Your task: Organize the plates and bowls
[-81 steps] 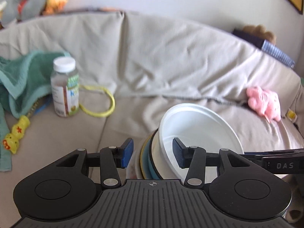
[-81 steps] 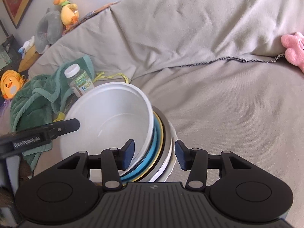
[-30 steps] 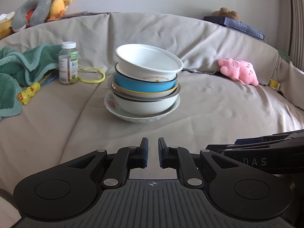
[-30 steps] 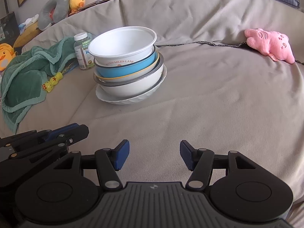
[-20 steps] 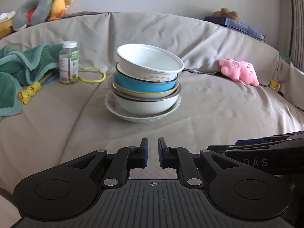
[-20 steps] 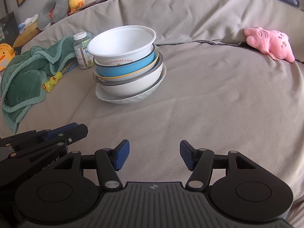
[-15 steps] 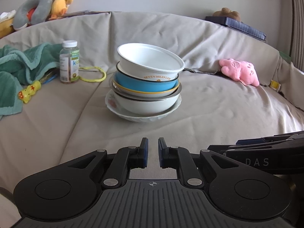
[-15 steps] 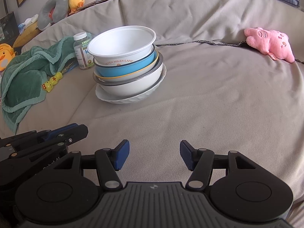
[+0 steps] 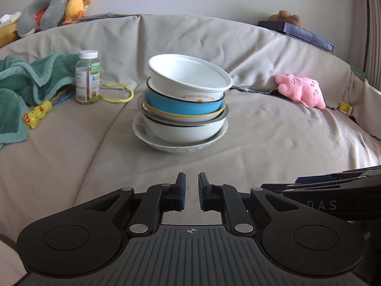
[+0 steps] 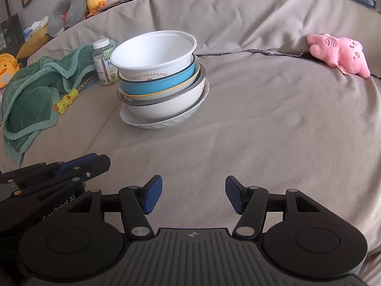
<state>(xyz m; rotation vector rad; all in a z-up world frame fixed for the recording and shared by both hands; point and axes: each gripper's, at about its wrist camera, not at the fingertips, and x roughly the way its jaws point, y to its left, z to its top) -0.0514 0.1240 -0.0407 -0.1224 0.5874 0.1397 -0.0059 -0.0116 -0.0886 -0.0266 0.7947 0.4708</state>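
A nested stack of dishes stands near the middle of the beige fabric-covered sofa seat [image 9: 273, 143], largest at the bottom so that each piece cradles the next: a shallow white scalloped plate [image 9: 178, 145] as the base, a wide white bowl with a grey metal rim [image 9: 185, 132] in it, a pale bowl with a yellow rim [image 9: 181, 115] above that, then a blue bowl with a dark rim [image 9: 183, 104], and on top a white plastic bowl printed with orange lettering [image 9: 188, 76]. The top bowl sits tilted and shifted toward the left of the stack, likely because it does not seat fully in the blue one and the soft cushion gives no level footing; a nudge could probably slide it off. The left hand-held gripper [image 9: 191, 191] hangs well short of the stack with its blue pads nearly pressed together and nothing between them, and the right hand-held gripper [image 10: 194, 196] is likewise drawn back, its fingers spread about halfway and empty, which suggests the stacking is done or nearly so. Clear of the dishes on the left lie a clear vitamin bottle with a white cap [image 9: 87, 78], a yellow cord loop [image 9: 116, 93], a crumpled green towel [image 9: 28, 81] and a small yellow toy [image 9: 37, 114]; a pink plush toy [image 9: 301, 90] lies well apart on the right.
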